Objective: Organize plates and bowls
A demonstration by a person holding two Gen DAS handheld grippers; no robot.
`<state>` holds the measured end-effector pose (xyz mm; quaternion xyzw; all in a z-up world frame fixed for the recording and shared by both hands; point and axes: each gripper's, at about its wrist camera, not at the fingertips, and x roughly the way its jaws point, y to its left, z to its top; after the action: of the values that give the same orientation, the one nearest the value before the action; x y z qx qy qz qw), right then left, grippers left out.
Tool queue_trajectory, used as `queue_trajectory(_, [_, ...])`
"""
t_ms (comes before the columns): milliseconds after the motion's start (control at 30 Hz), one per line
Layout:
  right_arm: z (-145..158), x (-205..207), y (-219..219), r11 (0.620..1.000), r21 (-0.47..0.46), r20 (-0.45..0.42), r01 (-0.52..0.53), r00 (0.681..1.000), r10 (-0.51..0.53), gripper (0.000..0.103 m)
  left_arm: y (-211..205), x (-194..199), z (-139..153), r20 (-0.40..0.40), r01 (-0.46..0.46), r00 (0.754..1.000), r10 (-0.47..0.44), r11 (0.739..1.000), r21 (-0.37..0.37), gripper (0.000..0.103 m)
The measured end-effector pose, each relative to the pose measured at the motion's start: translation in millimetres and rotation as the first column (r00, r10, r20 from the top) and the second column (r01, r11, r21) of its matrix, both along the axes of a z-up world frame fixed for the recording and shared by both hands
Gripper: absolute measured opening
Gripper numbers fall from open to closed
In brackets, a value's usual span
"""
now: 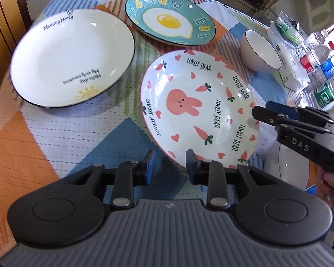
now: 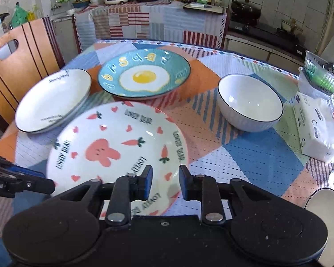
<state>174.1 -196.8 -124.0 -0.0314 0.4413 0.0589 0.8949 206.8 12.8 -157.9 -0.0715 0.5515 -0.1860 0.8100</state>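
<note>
A rabbit-and-carrot plate [image 1: 200,111] [image 2: 113,146] lies flat on the patchwork tablecloth, nearest to both grippers. My left gripper [image 1: 170,166] stands open at the plate's near rim, its pads pressing on nothing. My right gripper [image 2: 164,180] is open over the plate's opposite edge, with only plate surface showing in the gap; it also shows side-on as the right gripper [image 1: 262,111]. The left gripper [image 2: 44,182] reaches in at the plate's left edge. Beyond lie a white plate [image 1: 71,57] [image 2: 53,100], a teal fried-egg plate [image 1: 169,20] [image 2: 144,75] and a white bowl [image 1: 260,51] [image 2: 249,102].
A tissue pack [image 2: 316,126], several water bottles [image 1: 322,75] and a green-and-white basket [image 2: 318,75] crowd the table's right side. Another white dish [image 2: 322,218] sits at the near right. A wooden chair [image 2: 17,62] stands at the left. A kitchen counter lies behind the table.
</note>
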Motion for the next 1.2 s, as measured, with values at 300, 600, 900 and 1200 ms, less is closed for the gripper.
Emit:
queue_trajectory(300, [40, -34, 32, 0.995, 0.069, 0.08, -0.074, 0.994, 0.068, 0.04, 26, -17, 25, 0.035, 0.035, 0.999, -0.038, 0.994, 0.102, 0.038])
queue_trajectory(600, [76, -43, 73, 0.976, 0.117, 0.14, -0.183, 0.976, 0.166, 0.053, 76, -16, 47, 0.051, -0.003, 0.999, -0.003, 0.992, 0.127, 0.042])
queue_trajectory(900, [64, 6, 109, 0.934, 0.188, 0.233, -0.305, 0.937, 0.259, 0.067, 133, 30, 55, 0.156, -0.098, 0.985, 0.078, 0.987, 0.126, 0.052])
queue_trajectory(1200, [-2, 93, 118, 0.936, 0.285, 0.042, -0.206, 0.978, 0.203, 0.066, 143, 94, 3, 0.209, -0.082, 0.977, 0.038, 0.976, 0.202, 0.058])
